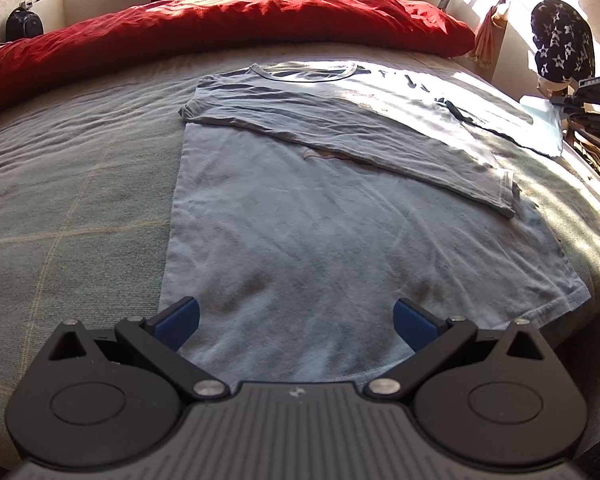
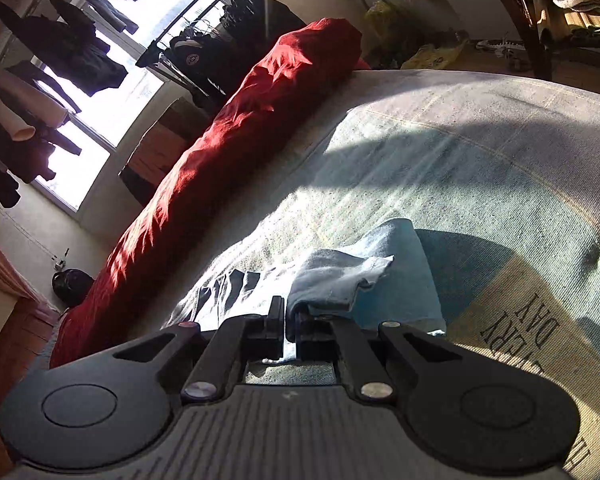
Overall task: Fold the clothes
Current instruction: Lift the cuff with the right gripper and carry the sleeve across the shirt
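1. We see a light blue T-shirt (image 1: 292, 240) lying flat on the bed (image 1: 72, 200), collar toward the red duvet (image 1: 220, 20) at the far edge, hem toward the near edge where the left gripper is
2. One side of the shirt is already folded inward; its sleeve lies as a diagonal band across the chest, running from the far left of the shirt toward its right edge
3. Left gripper (image 1: 296, 322): jaws wide, blue pads spread, nothing between them; it hangs over the hem near the near edge of the bed, pointing down along the shirt
4. Right gripper (image 2: 286, 320): jaws narrow and clamped on a bunch of the pale blue cloth, probably the sleeve or shoulder on the shirt's right side; the cloth stands up from the bed at the fingertips
5. In the left view the right gripper shows as a dark shape at the bed's right edge, with a lifted flap of cloth beside it
6. Key relation: the shirt's long axis runs collar to hem, straight away from the left gripper; the unfolded side lies at the right gripper, so we judge the right hand is the nearer one for the coming fold
7. We judge the next move is to carry that held side across the long axis toward the shirt's left edge, over the diagonal band
8. Risk: a one-point pinch may let the lower part trail and skew the fold
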Motion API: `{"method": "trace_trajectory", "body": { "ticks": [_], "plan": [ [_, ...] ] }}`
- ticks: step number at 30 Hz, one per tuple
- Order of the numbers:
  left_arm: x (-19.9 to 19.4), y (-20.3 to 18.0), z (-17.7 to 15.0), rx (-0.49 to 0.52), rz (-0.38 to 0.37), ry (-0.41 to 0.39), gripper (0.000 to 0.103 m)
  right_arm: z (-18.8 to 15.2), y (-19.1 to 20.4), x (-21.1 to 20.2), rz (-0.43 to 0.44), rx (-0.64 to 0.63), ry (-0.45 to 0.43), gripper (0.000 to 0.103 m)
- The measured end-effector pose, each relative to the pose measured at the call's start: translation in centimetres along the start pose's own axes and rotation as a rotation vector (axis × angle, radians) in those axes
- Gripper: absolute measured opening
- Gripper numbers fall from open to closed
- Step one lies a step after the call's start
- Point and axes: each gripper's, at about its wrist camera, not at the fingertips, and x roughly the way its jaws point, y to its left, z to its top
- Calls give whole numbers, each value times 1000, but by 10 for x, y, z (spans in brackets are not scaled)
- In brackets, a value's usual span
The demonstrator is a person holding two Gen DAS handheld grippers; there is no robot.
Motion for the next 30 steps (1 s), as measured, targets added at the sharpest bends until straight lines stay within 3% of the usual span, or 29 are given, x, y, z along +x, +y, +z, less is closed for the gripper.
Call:
{"method": "trace_trajectory", "body": {
  "ticks": [15, 30],
  "plan": [
    [-15, 15, -4, -45, -5, -21, 102, -31, 91, 44, 143, -108, 132, 5],
    [-22, 33, -7, -55, 15, -27, 102, -66, 168, 78, 218, -244, 242, 5]
  ]
}}
